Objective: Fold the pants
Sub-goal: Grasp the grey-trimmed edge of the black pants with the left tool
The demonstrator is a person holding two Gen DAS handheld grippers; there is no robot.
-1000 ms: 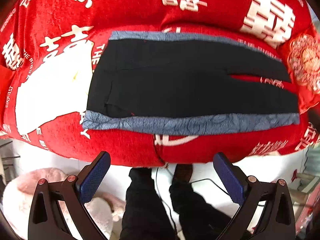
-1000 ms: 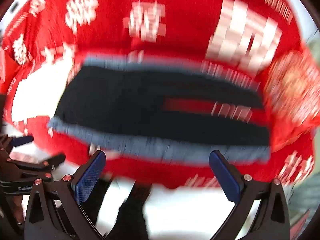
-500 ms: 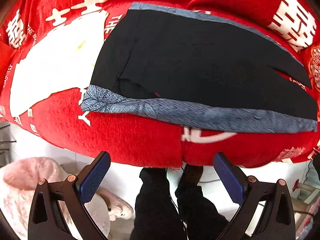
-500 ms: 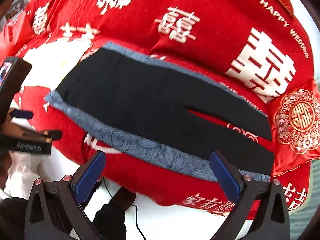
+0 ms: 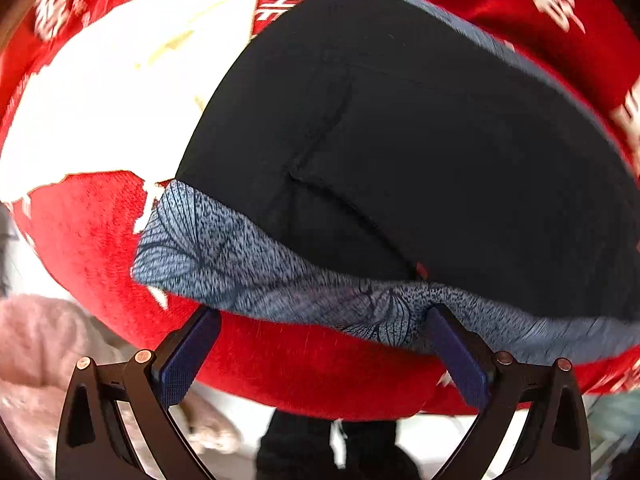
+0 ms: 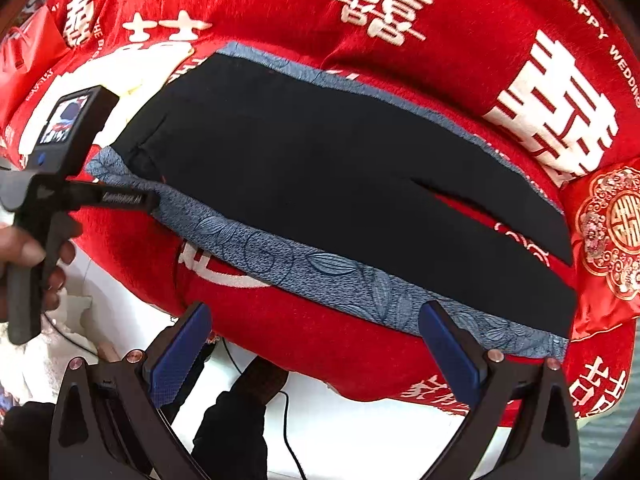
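Observation:
Black pants (image 5: 420, 140) with blue-grey patterned side stripes (image 5: 248, 264) lie flat on a red bed cover, waist to the left, legs to the right. They also show in the right wrist view (image 6: 320, 168). My left gripper (image 5: 320, 324) is open, its blue pads at the near striped edge by the waist; whether they touch the cloth I cannot tell. It also shows in the right wrist view (image 6: 120, 200). My right gripper (image 6: 316, 320) is open and empty, near the striped edge (image 6: 320, 272) of the near leg.
The red bed cover (image 6: 460, 40) with white characters hangs over the near bed edge. A red embroidered pillow (image 6: 612, 240) lies at the right. A pink fluffy item (image 5: 40, 344) sits on the floor at the left. The person's legs (image 6: 232, 420) stand below.
My left gripper has moved forward and down to the waist corner's striped edge. My right gripper has moved closer to the near leg's edge. Both stay open.

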